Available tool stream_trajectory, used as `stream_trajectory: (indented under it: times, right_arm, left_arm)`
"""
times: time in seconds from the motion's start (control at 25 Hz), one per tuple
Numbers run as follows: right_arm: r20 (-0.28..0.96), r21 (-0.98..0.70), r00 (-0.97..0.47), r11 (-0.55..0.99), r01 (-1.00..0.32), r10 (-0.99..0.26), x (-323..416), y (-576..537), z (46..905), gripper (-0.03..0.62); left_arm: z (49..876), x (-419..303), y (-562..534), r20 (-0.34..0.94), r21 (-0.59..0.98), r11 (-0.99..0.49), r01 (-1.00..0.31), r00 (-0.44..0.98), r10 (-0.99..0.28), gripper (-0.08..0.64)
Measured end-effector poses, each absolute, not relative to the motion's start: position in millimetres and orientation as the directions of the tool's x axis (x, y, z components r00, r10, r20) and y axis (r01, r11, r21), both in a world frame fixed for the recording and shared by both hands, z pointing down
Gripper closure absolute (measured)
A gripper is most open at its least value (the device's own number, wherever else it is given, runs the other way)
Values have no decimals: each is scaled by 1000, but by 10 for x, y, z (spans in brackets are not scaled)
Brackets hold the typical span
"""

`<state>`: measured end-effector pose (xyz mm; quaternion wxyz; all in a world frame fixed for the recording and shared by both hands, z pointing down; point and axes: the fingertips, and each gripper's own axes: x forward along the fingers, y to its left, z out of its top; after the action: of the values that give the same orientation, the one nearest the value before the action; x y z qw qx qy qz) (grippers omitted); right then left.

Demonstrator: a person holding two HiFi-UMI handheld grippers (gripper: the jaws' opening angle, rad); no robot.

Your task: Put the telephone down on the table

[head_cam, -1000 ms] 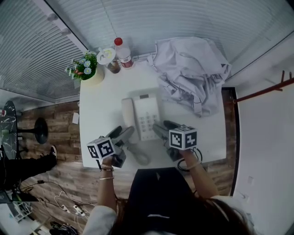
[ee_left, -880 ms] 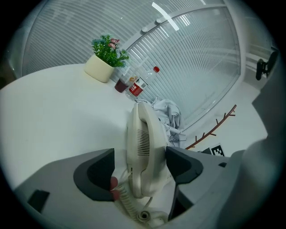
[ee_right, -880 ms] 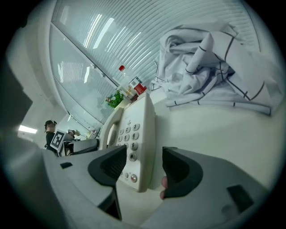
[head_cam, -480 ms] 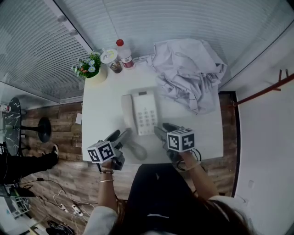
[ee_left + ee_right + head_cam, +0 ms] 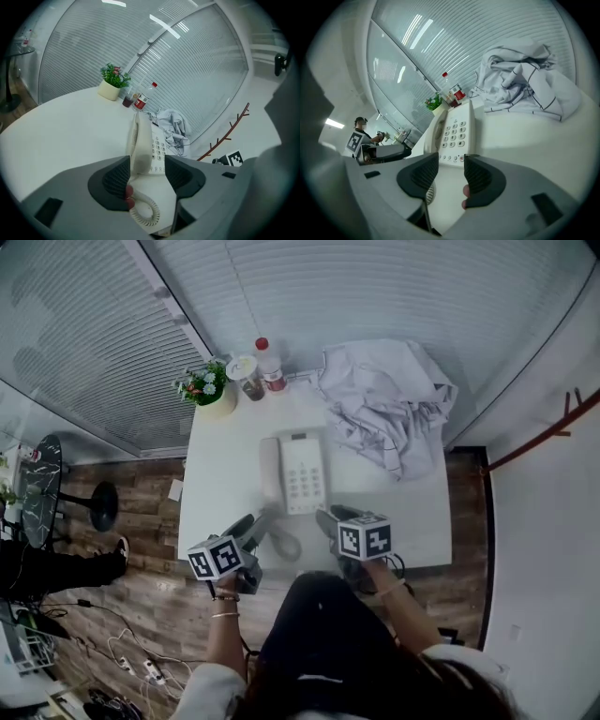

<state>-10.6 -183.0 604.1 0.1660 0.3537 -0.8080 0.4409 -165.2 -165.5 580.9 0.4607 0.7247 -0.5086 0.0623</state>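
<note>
**Two grippers closing just short of the telephone**

Finds the telephone (image 5: 302, 474) lying flat on the white table (image 5: 211, 493), keypad up, with the handset (image 5: 271, 474) seated in the cradle along its left side. Holds the left gripper (image 5: 246, 526) at the telephone's near left corner, aimed along the handset. Is closing its jaws, with the coiled cord (image 5: 284, 542) lying on the tabletop under the gap and neither pad pressing on anything. Holds the right gripper (image 5: 330, 516) at the telephone's near right corner, pointed at the keypad. Is closing those jaws too, with only bare tabletop in the gap and the telephone's front edge just beyond, so nothing is gripped. Sees a crumpled pale cloth (image 5: 384, 409) beyond the telephone to its right, close to the far right corner. Sees a small potted plant (image 5: 208, 390), a pale-topped cup (image 5: 247, 371) and a red-capped bottle (image 5: 270, 367) clustered beyond the telephone to its left.
</note>
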Motion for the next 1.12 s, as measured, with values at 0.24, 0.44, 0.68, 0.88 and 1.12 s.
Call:
stream_trajectory:
  times: [0.24,0.44,0.68,0.88,1.12]
  right_arm:
    - [570,-588,-688,363,-723,-448,-145,-1687,5909,423]
    - [551,-584,-677,353,-731,-488,-198,-1597,5775,430]
    - [561,-537,-586,282,-795,-586,-180,-1472,5667,477]
    - [554,-500,-527,248,-830,-645,-219,-1366,5538,527]
    - [559,-448,-487,251,-858,-671,-364,-1137,5390,532]
  left_arm:
    - [5653,-1695,-1578,544,585,-55,-809,442,-713,391]
    - [5540,-1799,-1497,528,573,-60,-818,424,-736,476]
    - [5453,-1972,-1310,522,555,-74,-828,416,-745,561]
    - [5340,-1904,-1162,515,534,-179,-826,486,-707,561]
    - [5151,-1839,-962,473,555,-275,-785,569,-672,561]
